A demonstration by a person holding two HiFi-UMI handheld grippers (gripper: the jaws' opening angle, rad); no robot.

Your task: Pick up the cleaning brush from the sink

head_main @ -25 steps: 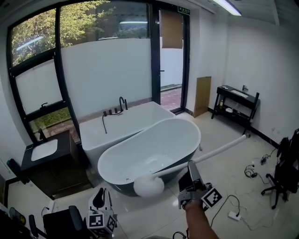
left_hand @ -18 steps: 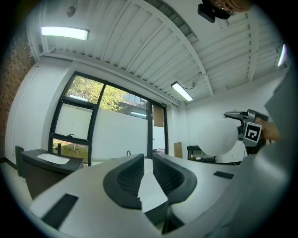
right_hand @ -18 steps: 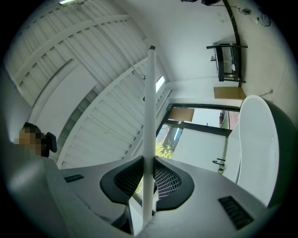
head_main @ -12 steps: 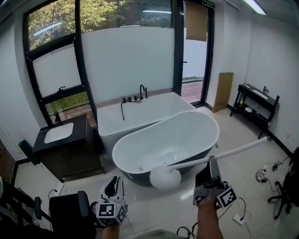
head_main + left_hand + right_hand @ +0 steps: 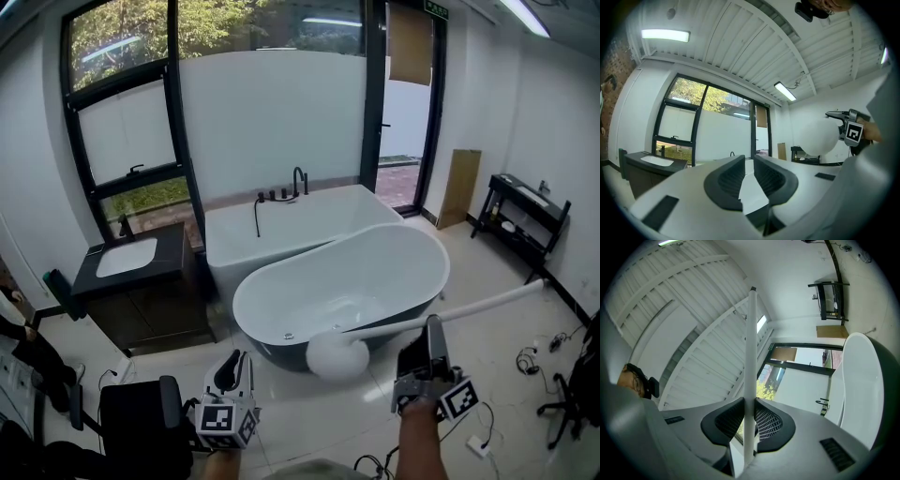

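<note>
The right gripper (image 5: 749,422) is clamping its two dark ribbed pads on the thin white handle of the cleaning brush (image 5: 750,352). In the head view that gripper (image 5: 432,330) is sitting at lower right. The handle is running up and right past it, while the round white brush head (image 5: 337,357) is hanging at lower centre, over the floor just in front of the oval bathtub (image 5: 427,246) and well apart from the sink (image 5: 125,256) at left. The brush is probably handling as light and stiff, but the smooth round pole could roll or slide between the pads, so a hold near the head end looks steadiest. The left gripper (image 5: 746,174) is idling, jaws slightly apart around nothing.
</note>
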